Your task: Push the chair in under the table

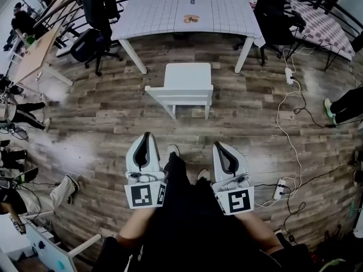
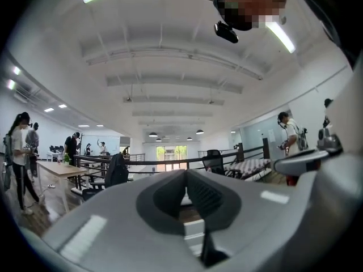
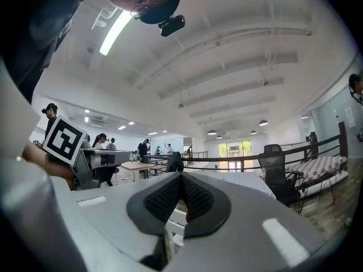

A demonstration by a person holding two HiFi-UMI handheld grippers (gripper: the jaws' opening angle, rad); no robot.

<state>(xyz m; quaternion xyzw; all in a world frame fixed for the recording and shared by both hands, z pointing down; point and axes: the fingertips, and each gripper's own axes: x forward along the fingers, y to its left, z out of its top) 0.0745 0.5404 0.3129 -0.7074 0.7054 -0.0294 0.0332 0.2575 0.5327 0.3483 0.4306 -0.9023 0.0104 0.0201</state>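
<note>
Head view: a white chair (image 1: 184,86) stands on the wood floor at 12 o'clock from both grippers, just short of the white table (image 1: 164,10) (not touching it). The left gripper (image 1: 147,136) and right gripper (image 1: 219,146) sit toward 6 o'clock.

Left gripper view: jaws pressed together, empty, with the chair beyond the tips.

Right gripper view: likewise closed on nothing.

White chair (image 1: 187,86) on brown wood-plank floor (image 1: 102,123) — counter (image 1: 164,10) pale, fine grid pattern — left hand-held gripper (image 1: 147,136) and right hand-held gripper (image 1: 218,146) white, black-and-white square markers (image 1: 144,195)
</note>
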